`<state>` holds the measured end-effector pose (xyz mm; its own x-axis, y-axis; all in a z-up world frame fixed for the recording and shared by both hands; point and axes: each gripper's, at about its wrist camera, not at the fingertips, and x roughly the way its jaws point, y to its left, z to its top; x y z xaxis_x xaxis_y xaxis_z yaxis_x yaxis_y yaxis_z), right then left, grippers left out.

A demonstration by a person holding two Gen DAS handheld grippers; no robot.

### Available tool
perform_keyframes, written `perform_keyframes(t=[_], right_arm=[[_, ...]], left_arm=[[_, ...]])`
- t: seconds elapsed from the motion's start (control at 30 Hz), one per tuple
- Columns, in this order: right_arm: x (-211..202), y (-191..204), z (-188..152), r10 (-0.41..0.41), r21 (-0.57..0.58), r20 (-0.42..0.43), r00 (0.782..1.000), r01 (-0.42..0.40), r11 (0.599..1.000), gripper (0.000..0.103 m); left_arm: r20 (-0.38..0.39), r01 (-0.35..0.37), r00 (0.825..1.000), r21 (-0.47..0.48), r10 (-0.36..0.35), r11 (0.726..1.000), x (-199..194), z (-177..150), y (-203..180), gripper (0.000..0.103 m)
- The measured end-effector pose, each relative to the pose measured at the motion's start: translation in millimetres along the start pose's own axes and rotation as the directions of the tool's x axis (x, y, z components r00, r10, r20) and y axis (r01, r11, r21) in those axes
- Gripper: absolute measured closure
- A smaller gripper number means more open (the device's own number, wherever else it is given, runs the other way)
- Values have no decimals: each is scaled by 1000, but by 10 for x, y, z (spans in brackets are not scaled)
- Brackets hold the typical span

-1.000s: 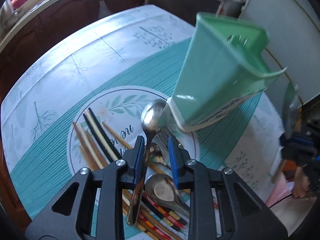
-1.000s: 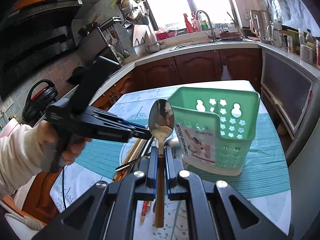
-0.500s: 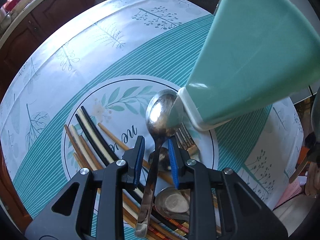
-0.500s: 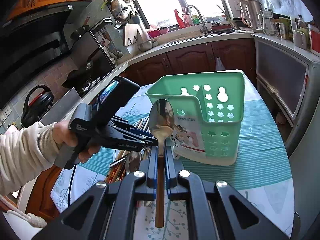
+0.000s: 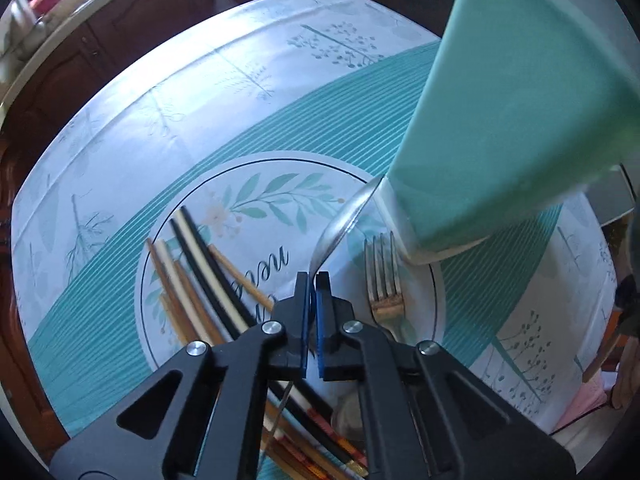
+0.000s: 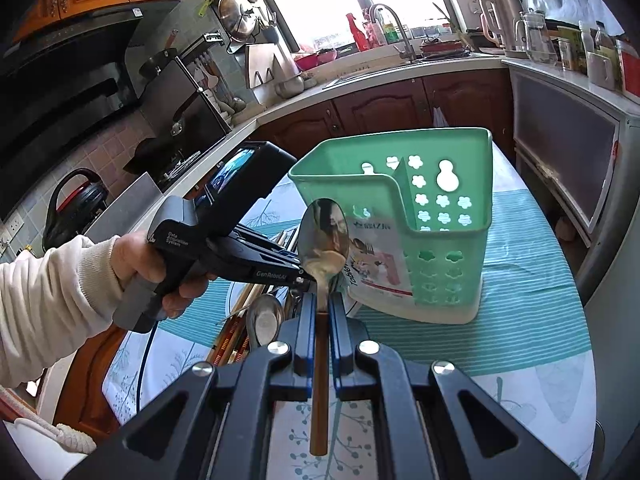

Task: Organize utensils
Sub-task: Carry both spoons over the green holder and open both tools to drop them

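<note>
A green plastic utensil caddy (image 6: 420, 216) stands upright on the table; it fills the upper right of the left wrist view (image 5: 512, 112). My right gripper (image 6: 321, 300) is shut on a steel spoon (image 6: 324, 240) with a wooden handle, bowl up, just in front of the caddy. My left gripper (image 5: 313, 280) is shut on the neck of the same spoon (image 5: 340, 226), seen edge-on; it also shows in the right wrist view (image 6: 308, 278). Chopsticks (image 5: 192, 264) and a fork (image 5: 382, 276) lie on the round placemat.
Another spoon (image 6: 264, 318) lies among the chopsticks on the table. The table has a teal-and-white cloth (image 5: 200, 92). Kitchen counter with sink (image 6: 400, 60) runs behind, a grey cabinet (image 6: 568, 152) at the right, a kettle (image 6: 76, 208) at the left.
The left gripper has closed on the spoon's neck; earlier its jaws were apart around the spoon. The right gripper with the spoon has moved closer to the caddy.
</note>
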<state>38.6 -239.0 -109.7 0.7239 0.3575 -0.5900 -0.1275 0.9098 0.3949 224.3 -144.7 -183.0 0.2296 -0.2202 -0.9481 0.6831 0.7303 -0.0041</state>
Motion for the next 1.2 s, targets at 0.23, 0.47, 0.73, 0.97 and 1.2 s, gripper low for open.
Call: perform_keyframes(t=[0.23,0.47,0.73,0.97,1.2], right_arm=[[-48,16,3,17,-6,21,1000,-17,1000,97],[-130,64,50,39,-14,52,998,-38,999,97],[-435,46,316,52,1,166,985,-53,999,97],[-703,-147,659,-1,41,289,957,-11,999,97],[-803,-353,845,-33,76,369,929,5,997,97]], left_arm=[[164,28,986,-66,-17,997,-594,-241,65,103],[365,85,931,-127,-33,988,-1405,-234,20,103],[556,174,828,-130,-74,976,-2411,-112,-330,103],[635,286,763,-161,-123,945,-2649,287,-556,103],[703,415,688,-174,-183,893,-2562,656,-636,103]])
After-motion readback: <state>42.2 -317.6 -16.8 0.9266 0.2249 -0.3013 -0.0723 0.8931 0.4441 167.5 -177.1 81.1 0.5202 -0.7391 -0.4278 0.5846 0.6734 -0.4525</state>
